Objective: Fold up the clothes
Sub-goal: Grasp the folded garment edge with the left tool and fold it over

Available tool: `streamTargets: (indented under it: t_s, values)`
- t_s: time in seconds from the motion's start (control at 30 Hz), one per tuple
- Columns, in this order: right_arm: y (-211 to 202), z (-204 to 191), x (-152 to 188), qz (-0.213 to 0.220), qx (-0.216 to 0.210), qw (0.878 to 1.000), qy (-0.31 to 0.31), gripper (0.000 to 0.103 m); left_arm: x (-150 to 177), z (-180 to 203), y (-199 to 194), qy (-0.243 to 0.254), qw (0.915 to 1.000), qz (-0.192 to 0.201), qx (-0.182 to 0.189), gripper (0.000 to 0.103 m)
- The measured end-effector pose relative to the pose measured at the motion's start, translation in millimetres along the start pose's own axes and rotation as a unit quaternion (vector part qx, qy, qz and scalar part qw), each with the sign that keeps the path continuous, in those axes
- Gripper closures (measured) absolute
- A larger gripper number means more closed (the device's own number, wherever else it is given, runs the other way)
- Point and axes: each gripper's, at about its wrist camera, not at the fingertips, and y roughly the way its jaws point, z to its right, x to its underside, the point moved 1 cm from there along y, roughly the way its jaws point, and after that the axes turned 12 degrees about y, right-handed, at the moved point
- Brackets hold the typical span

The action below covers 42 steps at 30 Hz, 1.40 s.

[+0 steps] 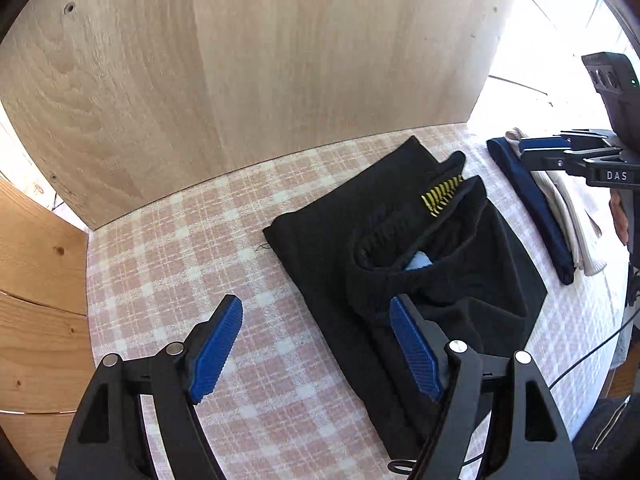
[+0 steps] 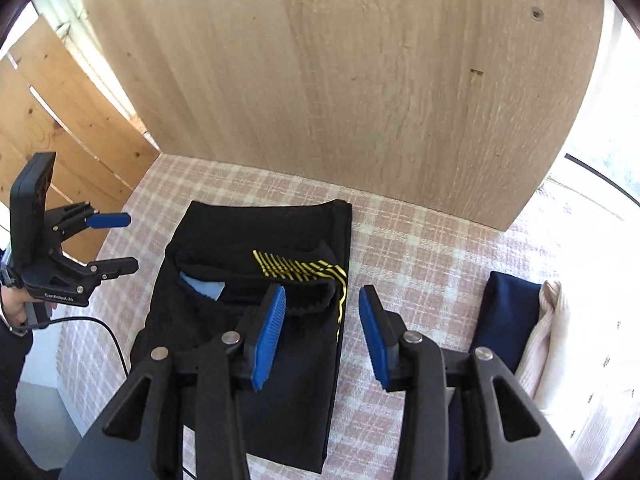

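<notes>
A black garment (image 1: 400, 248) with yellow stripes (image 2: 296, 270) lies folded on the pink checked tablecloth (image 1: 180, 240). Its elastic waistband gapes open and shows a light blue label (image 2: 204, 288). My left gripper (image 1: 316, 308) hangs open over the garment's near left edge; one blue pad is above the cloth, the other above the black fabric, and nothing is gripped. My right gripper (image 2: 323, 296) is open above the garment's right edge by the yellow stripes, also holding nothing. Each gripper shows in the other's view, the left gripper (image 2: 131, 242) and the right gripper (image 1: 524, 152), both with jaws apart.
A folded navy garment (image 2: 508, 312) and a cream ribbed one (image 2: 548, 332) lie side by side to the right of the black garment. An upright wooden board (image 1: 280, 60) closes off the back of the table. Wooden slats (image 1: 36, 272) stand at the left. A black cable (image 2: 112, 340) trails from the left gripper.
</notes>
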Motion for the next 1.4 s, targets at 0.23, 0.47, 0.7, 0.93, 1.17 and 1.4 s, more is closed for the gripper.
streamTargets:
  t_s: [0.23,0.47,0.7,0.93,1.17,1.4]
  values:
    - [26.0,-13.4,29.7,-0.010,0.035,0.991,-0.131,0.059,-8.4,48.6,23.1,0.101,0.9945,-0.003,-0.025,0.030]
    - [36.2,-11.3,22.7,-0.010,0.010,0.988,-0.151,0.059,-20.4,39.0,46.3,0.090,0.9959,-0.010,-0.004,0.039]
    - [55.8,-17.0,11.4,-0.015,0.004,0.982,-0.186,0.059,-21.8,26.3,54.2,0.070,0.9972,-0.007,0.024,0.062]
    - [69.1,-18.0,-0.2,-0.018,-0.003,0.980,-0.196,0.059,-26.4,21.0,54.0,0.063,0.9979,-0.013,0.012,0.078]
    - [75.2,-12.8,-7.4,-0.019,-0.031,0.979,-0.203,0.059,-24.0,16.7,52.5,0.057,0.9984,-0.001,0.008,0.080]
    - [90.0,-18.0,-16.8,-0.036,-0.038,0.977,-0.206,0.059,-24.5,-2.5,55.1,0.006,0.9995,0.012,0.030,0.080]
